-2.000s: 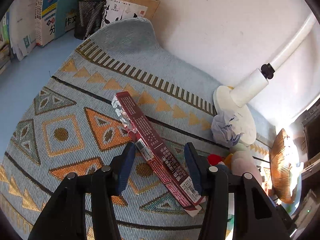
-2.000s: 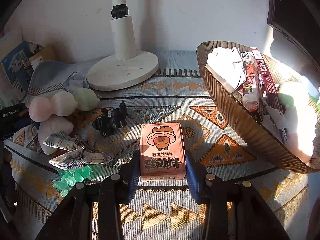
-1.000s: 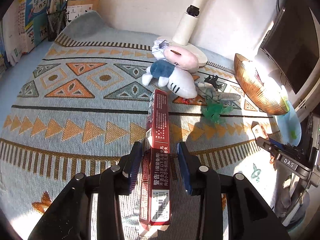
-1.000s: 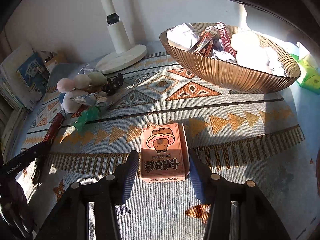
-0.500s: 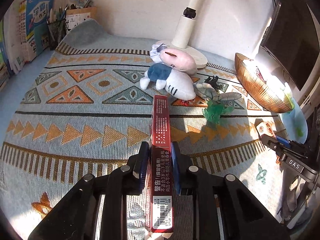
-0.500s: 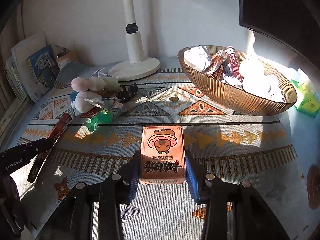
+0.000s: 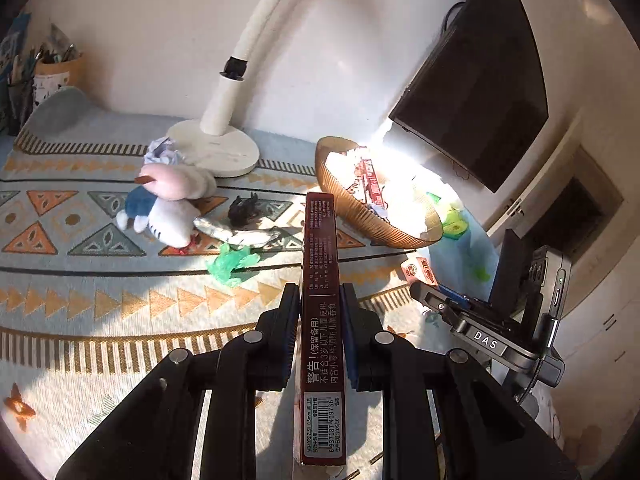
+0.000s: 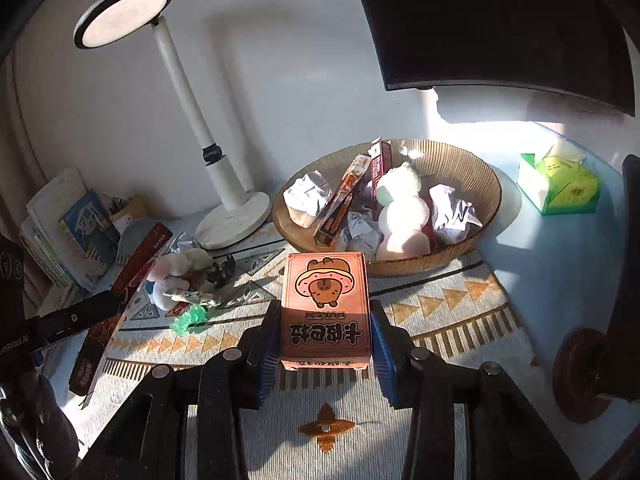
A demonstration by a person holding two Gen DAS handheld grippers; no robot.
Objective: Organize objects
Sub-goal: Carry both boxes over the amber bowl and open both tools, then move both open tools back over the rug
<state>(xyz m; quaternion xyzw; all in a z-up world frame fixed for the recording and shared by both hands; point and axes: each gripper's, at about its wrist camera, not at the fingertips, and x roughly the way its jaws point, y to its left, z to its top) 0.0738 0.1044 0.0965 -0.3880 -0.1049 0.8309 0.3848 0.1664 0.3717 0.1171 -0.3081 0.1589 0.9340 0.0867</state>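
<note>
My left gripper (image 7: 319, 304) is shut on a long dark red box (image 7: 321, 312), lifted off the patterned mat (image 7: 100, 300) and pointing toward the brown ribbed bowl (image 7: 360, 212). My right gripper (image 8: 324, 320) is shut on a pink card box (image 8: 325, 304) with a cartoon animal, also raised above the mat (image 8: 440, 304). In the right wrist view the bowl (image 8: 460, 256) lies just beyond the pink box and holds crumpled paper, red boxes and plush balls. The red box (image 8: 132, 276) and left gripper (image 8: 76, 318) show at that view's left.
A white desk lamp (image 8: 224, 200) stands behind the mat. Plush toys (image 7: 172, 196), a black figure (image 7: 242, 210), a grey pouch (image 7: 236, 234) and a green toy (image 7: 232, 262) lie mid-mat. A green tissue box (image 8: 560, 188) sits right of the bowl; a monitor (image 7: 480, 92) hangs above; books (image 8: 68, 232) stand far left.
Both grippers closed on their boxes and lifted them off the mat. Both views rose and tilted up, so the bowl, lamp head and monitor now show more fully.
</note>
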